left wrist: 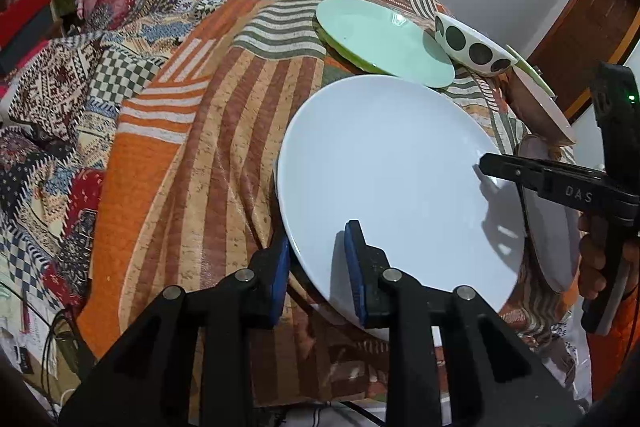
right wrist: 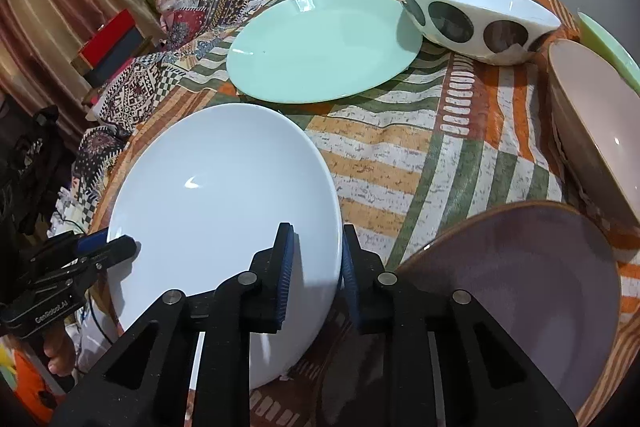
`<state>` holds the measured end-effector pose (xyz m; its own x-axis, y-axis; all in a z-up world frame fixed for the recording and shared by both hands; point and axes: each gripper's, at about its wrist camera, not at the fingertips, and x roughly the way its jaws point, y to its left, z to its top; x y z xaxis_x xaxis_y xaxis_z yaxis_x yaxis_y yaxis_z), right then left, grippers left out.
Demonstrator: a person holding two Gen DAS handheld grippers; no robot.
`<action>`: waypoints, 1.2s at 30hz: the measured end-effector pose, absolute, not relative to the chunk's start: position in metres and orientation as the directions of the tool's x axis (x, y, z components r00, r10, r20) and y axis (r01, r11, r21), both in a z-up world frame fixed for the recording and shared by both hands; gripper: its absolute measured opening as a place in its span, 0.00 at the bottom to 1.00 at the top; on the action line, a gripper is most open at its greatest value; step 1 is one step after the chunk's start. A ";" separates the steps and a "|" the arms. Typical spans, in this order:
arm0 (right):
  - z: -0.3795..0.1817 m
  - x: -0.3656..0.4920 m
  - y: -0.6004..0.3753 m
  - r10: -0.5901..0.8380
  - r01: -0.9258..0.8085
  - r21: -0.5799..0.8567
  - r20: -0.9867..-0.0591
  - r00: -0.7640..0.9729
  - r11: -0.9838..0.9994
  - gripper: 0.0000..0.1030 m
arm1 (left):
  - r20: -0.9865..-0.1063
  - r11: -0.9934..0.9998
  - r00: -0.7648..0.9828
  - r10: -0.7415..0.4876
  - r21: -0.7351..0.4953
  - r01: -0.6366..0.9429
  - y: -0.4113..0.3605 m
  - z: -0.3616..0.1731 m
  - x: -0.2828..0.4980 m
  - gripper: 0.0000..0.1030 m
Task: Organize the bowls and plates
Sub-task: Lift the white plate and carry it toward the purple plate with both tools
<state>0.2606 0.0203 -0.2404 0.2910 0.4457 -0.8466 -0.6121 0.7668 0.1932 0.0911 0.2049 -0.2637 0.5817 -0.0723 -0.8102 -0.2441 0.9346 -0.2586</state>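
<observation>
Your left claw and right claw are each clamped on opposite rims of the white plate, which tilts above the cloth-covered desk near its front edge. The green plate lies flat behind it.

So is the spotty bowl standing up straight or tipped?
Tipped. The spotted bowl leans with one side of its rim higher, resting partly on the green plate's edge.
</observation>
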 end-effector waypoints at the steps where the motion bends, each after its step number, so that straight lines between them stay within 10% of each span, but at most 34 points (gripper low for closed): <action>1: -0.239 0.258 0.020 0.448 -0.614 0.191 -0.844 0.296 0.766 0.20 | -0.809 0.935 0.584 -0.068 -0.255 -0.244 0.206 -0.262 0.091 0.24; 36: -0.172 0.216 -0.068 0.507 -0.555 0.191 -0.706 0.495 0.809 0.20 | -0.721 0.976 0.690 -0.068 -0.191 -0.104 0.126 -0.172 0.094 0.24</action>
<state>0.2156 -0.0676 -0.1723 0.4951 0.5066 -0.7058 -0.5554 0.8093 0.1913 0.0944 0.1265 -0.1722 0.6898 -0.0682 -0.7207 -0.1035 0.9760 -0.1914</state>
